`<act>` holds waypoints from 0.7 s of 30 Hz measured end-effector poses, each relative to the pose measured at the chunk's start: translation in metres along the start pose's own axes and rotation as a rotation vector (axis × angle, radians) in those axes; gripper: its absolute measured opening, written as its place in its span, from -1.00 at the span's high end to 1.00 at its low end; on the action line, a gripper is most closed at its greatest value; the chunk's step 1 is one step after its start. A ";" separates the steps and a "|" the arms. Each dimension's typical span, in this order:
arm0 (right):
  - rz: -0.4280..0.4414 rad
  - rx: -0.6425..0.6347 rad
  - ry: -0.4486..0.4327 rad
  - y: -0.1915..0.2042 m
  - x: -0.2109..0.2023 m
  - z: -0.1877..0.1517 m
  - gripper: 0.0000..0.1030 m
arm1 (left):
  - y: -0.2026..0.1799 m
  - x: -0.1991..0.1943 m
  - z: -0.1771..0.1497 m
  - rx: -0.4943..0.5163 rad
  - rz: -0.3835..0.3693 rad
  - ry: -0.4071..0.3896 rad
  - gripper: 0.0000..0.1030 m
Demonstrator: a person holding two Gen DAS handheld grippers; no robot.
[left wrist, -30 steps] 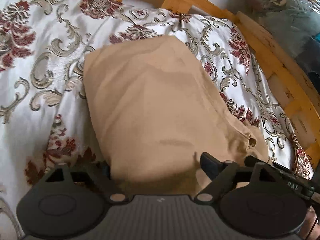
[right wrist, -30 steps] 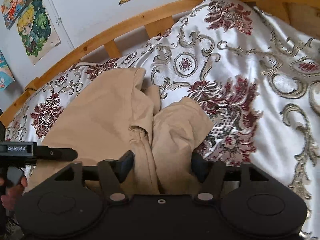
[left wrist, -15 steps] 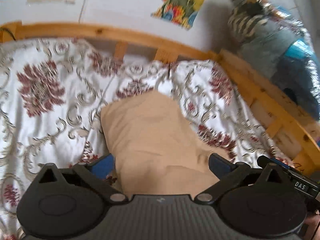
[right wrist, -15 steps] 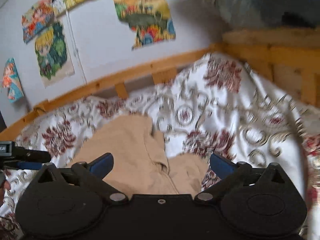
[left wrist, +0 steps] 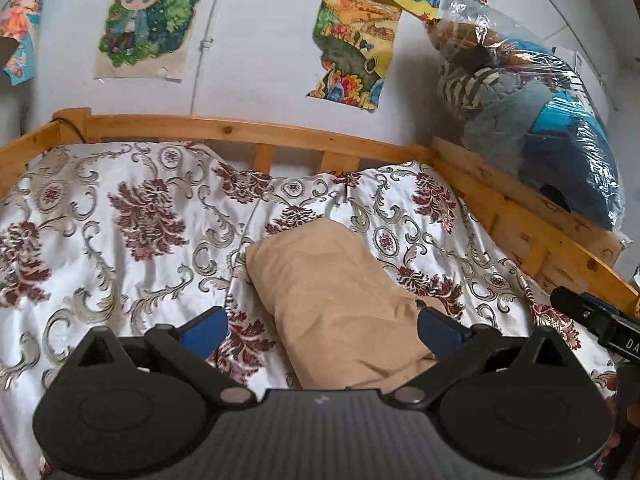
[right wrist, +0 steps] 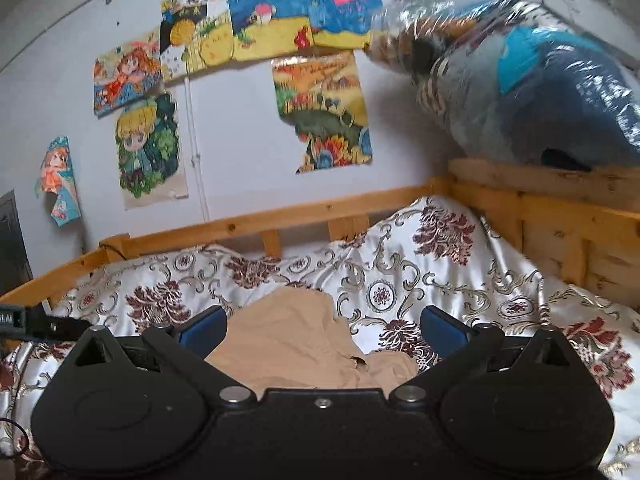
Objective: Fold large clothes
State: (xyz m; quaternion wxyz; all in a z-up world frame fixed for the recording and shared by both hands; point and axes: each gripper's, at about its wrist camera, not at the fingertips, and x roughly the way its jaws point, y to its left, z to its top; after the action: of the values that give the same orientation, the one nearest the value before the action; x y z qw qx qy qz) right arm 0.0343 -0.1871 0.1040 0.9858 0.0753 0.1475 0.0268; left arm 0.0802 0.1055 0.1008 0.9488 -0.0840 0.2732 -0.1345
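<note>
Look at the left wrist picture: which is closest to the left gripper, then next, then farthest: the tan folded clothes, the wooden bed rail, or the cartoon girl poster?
1. Tan folded clothes, on the flowered bedspread, just ahead of the left gripper.
2. Wooden bed rail, at the bed's far edge.
3. Cartoon girl poster, on the wall above.

Bed (left wrist: 120,216) cover open left of garment (left wrist: 332,300): wide bare stretch, nothing lying on it. Bare cover also right of garment and beyond it, up to rail (left wrist: 240,130). Rail closes far side; wall (left wrist: 256,48) right behind it. Side frame (left wrist: 520,216) closes right edge, bag (left wrist: 540,120) of clothes piled on top, bulging over bed corner. Left gripper (left wrist: 320,332) and right gripper (right wrist: 322,330) both spread wide, nothing between pads, above near end of garment. Right gripper body near left one at right.
</note>
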 end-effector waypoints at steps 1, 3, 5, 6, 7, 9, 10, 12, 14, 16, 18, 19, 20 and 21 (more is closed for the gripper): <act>-0.012 0.002 -0.008 0.002 -0.005 -0.002 -0.99 | 0.000 -0.005 -0.004 0.000 0.004 -0.007 -0.99; -0.036 0.004 -0.029 0.005 -0.017 -0.008 -0.99 | -0.003 -0.012 -0.012 0.010 0.012 -0.021 -0.99; -0.057 -0.024 -0.047 0.009 -0.027 -0.014 -0.99 | -0.003 -0.018 -0.021 0.014 0.017 -0.035 -0.99; -0.071 -0.041 -0.056 0.010 -0.031 -0.017 -0.99 | -0.003 -0.022 -0.026 0.012 0.024 -0.044 -0.99; -0.088 -0.061 -0.070 0.012 -0.036 -0.020 -0.99 | -0.003 -0.025 -0.030 0.009 0.031 -0.054 -0.99; -0.110 -0.086 -0.091 0.014 -0.042 -0.026 -0.99 | -0.003 -0.030 -0.041 0.000 0.053 -0.081 -0.99; -0.117 -0.093 -0.099 0.015 -0.045 -0.029 -0.99 | -0.003 -0.031 -0.045 0.000 0.065 -0.086 -0.99; -0.125 -0.103 -0.110 0.016 -0.050 -0.037 -0.99 | -0.005 -0.032 -0.055 0.012 0.093 -0.093 -0.99; -0.126 -0.113 -0.113 0.017 -0.054 -0.045 -0.99 | -0.007 -0.032 -0.065 0.027 0.111 -0.109 -0.99; -0.125 -0.128 -0.106 0.020 -0.055 -0.052 -0.99 | -0.009 -0.028 -0.075 0.051 0.130 -0.102 -0.99; -0.130 -0.137 -0.087 0.022 -0.055 -0.062 -0.99 | -0.009 -0.021 -0.081 0.071 0.136 -0.070 -0.99; -0.130 -0.138 -0.075 0.022 -0.054 -0.066 -0.99 | -0.010 -0.017 -0.084 0.078 0.137 -0.059 -0.99; -0.131 -0.138 -0.056 0.022 -0.053 -0.071 -0.99 | -0.010 -0.015 -0.087 0.084 0.140 -0.051 -0.99; -0.133 -0.138 -0.033 0.021 -0.051 -0.076 -0.99 | -0.010 -0.013 -0.089 0.089 0.143 -0.045 -0.99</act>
State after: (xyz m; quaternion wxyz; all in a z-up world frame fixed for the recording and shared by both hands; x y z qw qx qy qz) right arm -0.0375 -0.1591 0.0499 0.9906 -0.0021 0.1337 -0.0297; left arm 0.0195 0.0926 0.0349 0.9647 -0.0249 0.2508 -0.0766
